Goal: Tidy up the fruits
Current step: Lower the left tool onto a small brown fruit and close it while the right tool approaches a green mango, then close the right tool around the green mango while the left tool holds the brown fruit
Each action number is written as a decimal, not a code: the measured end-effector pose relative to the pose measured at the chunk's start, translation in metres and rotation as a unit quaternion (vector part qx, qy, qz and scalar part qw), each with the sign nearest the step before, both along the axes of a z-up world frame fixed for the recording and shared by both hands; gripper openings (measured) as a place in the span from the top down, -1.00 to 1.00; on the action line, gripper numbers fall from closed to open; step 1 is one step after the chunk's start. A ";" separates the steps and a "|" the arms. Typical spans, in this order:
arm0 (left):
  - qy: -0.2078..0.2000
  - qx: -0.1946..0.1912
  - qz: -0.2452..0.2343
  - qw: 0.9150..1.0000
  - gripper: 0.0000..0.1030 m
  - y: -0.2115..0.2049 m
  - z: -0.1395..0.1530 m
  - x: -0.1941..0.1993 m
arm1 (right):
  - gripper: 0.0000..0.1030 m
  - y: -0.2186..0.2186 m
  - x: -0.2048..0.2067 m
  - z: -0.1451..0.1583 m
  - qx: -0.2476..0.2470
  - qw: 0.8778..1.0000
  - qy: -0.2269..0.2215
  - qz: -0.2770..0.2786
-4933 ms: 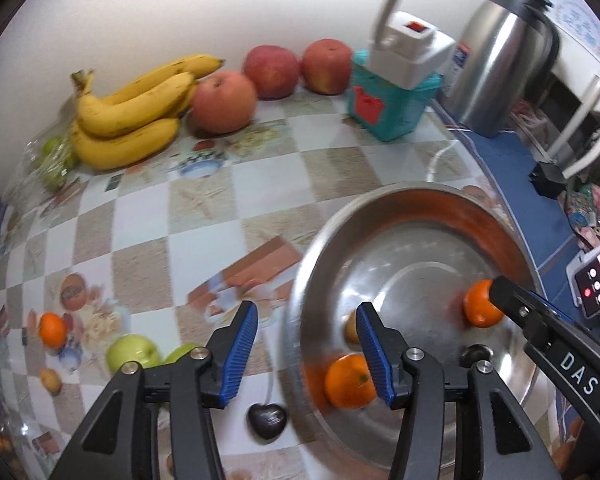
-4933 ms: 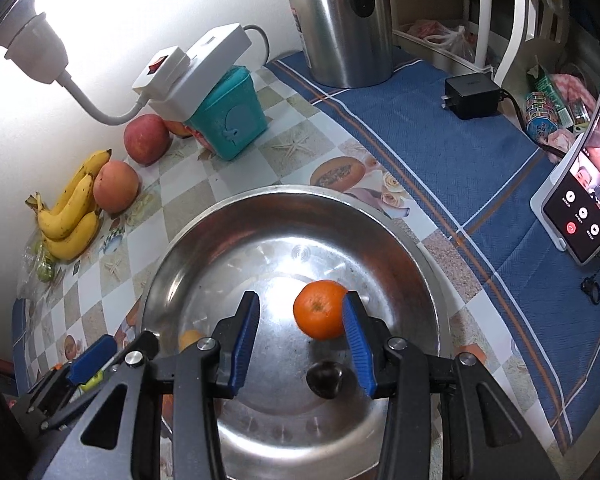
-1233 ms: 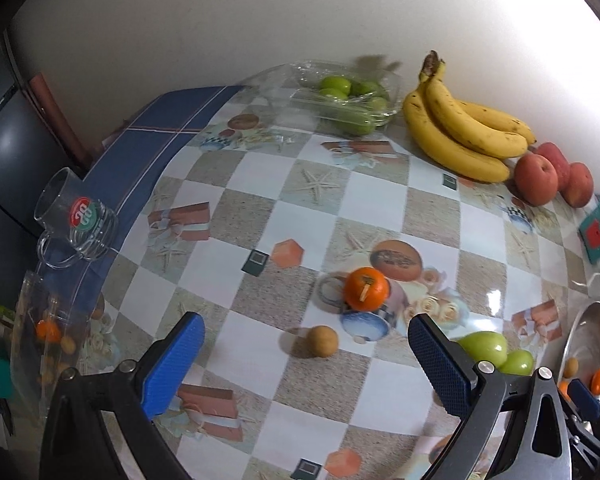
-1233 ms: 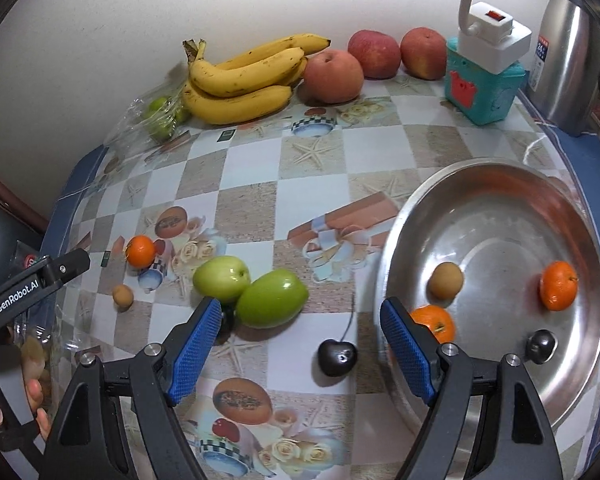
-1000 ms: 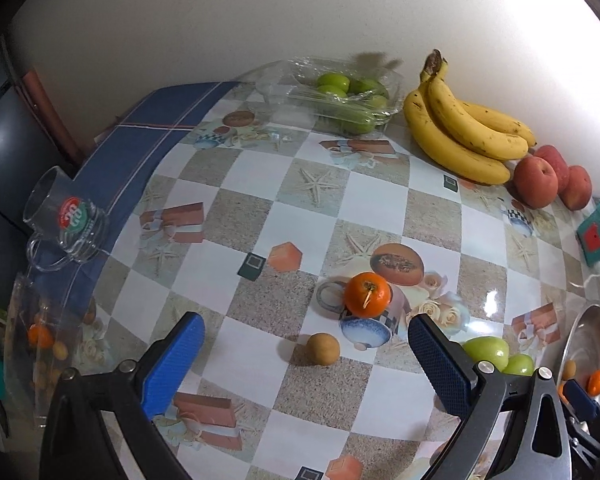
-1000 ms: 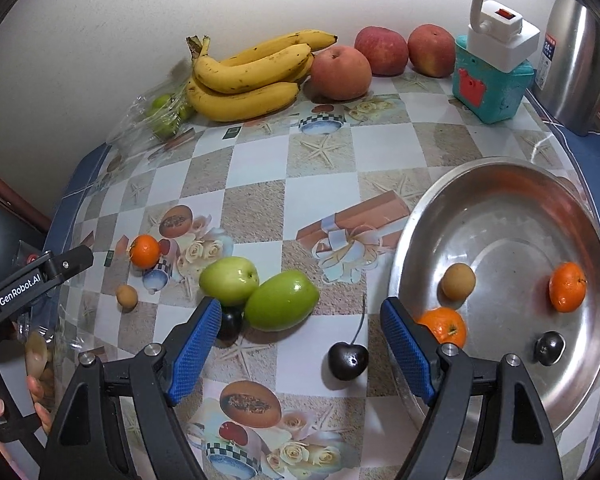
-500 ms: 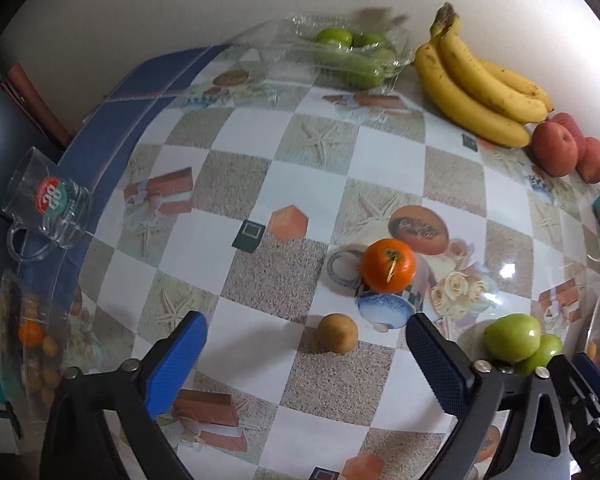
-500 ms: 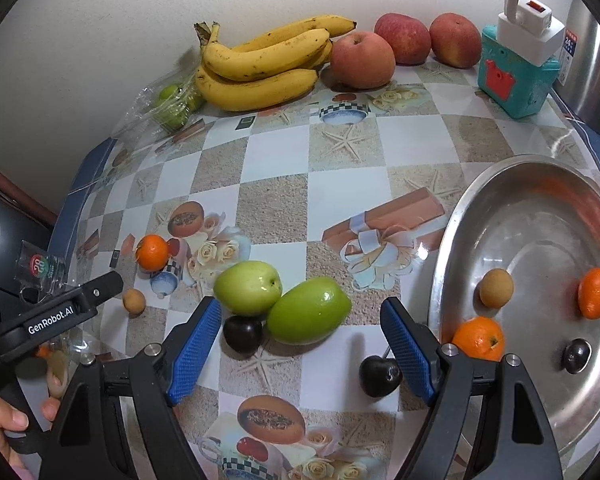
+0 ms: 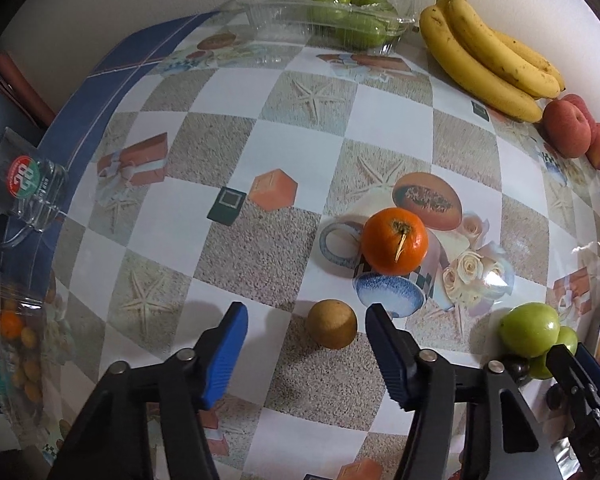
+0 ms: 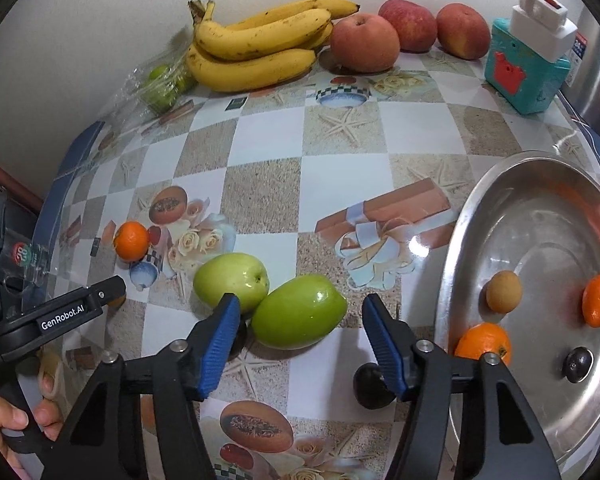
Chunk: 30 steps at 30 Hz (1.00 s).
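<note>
Right claw (image 10: 300, 340) closing, hides half of dark cherry (image 10: 370, 386).

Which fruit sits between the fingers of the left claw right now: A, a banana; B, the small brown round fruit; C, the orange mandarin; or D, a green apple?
B: the small brown round fruit lies between the closing fingers of the left claw, the pads not touching it; the mandarin sits beyond them.

1. Your table (image 10: 268, 196) wears a checkered printed cloth.
2. On it near you: two green apples (image 10: 296, 312), a tangerine (image 9: 394, 240), a small brown fruit (image 9: 332, 330), a dark cherry (image 10: 370, 386).
3. By the wall: bananas (image 10: 256, 48), red apples (image 10: 364, 42), a steel bowl (image 10: 460, 240) at right.
</note>
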<state>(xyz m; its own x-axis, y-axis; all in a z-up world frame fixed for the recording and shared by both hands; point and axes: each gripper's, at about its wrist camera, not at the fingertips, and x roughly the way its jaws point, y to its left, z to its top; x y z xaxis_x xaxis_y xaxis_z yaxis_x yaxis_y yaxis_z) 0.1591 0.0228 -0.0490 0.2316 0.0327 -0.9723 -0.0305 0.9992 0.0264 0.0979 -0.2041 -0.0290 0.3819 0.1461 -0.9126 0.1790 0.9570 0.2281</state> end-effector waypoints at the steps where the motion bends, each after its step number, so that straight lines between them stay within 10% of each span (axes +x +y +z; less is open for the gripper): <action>1: 0.002 -0.001 0.002 1.000 -0.20 0.001 -0.001 0.001 | -0.21 0.000 0.000 0.000 0.003 1.000 -0.003 0.000; 15: 0.007 -0.024 0.011 1.000 0.47 0.000 -0.012 0.002 | -0.04 0.001 0.000 -0.001 0.002 1.000 0.004 0.008; 30: -0.019 -0.031 0.022 0.999 0.47 0.003 0.015 0.003 | -0.04 -0.006 -0.001 -0.004 0.028 1.000 0.004 0.000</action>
